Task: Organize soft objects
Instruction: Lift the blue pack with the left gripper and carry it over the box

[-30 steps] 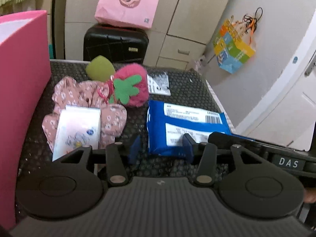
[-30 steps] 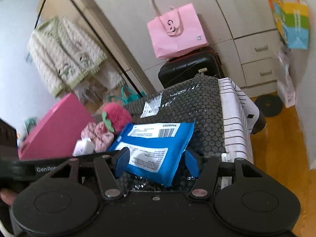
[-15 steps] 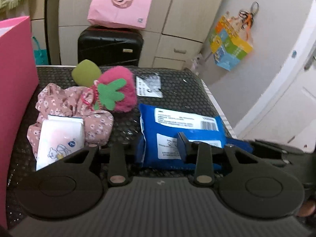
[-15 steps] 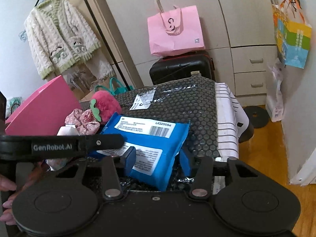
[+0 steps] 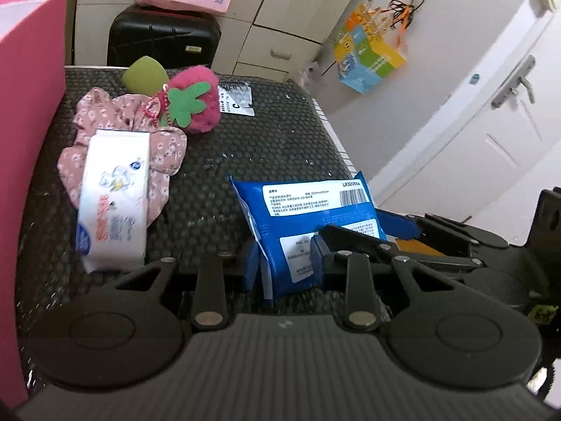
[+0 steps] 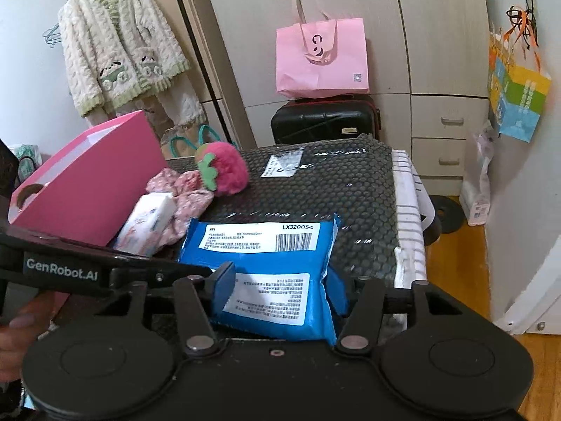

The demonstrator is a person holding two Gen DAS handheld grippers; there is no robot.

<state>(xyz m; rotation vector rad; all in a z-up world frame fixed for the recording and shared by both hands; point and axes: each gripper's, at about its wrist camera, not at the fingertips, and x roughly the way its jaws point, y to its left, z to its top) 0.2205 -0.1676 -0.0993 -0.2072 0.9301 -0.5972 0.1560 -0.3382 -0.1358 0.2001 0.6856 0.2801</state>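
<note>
A: While the blue pack point(image 5: 308, 217) sits at the near edge of the black bubble-wrap surface point(image 5: 273, 140), what grips it?

B: Both units. The left gripper point(image 5: 285, 266) is closed down on the pack's near corner, its blue pads pinching the wrapper from both sides. In the right wrist view, the right gripper point(image 6: 280, 286) straddles the same pack across its width, one pad at each side edge; its jaws have just been widening slightly with the pack between them, and the pads are in contact with it.

A: Orientation of the pack?

B: Label side up, barcode toward the far end. In the left wrist view it stands tilted, with the near corner raised between the pads.

A: Location of the other soft items?

B: Far left of the surface. The white tissue pack point(image 5: 114, 200) lies on top of the pink floral cloth point(image 5: 164, 151). The pink strawberry plush point(image 5: 196, 100) touches the cloth's far edge, and a green rounded item point(image 5: 143, 75) sits just behind the plush. The pink box point(image 5: 28, 105) stands along the left edge, beside the cloth.

A: Anything else in view?

B: A white shipping label point(image 5: 235, 100) is stuck to the surface near the plush. A black suitcase point(image 6: 324, 121) stands beyond the surface with a pink bag point(image 6: 320, 58) on top. A person's fingers point(image 6: 21, 319) show at the left edge of the right wrist view.
</note>
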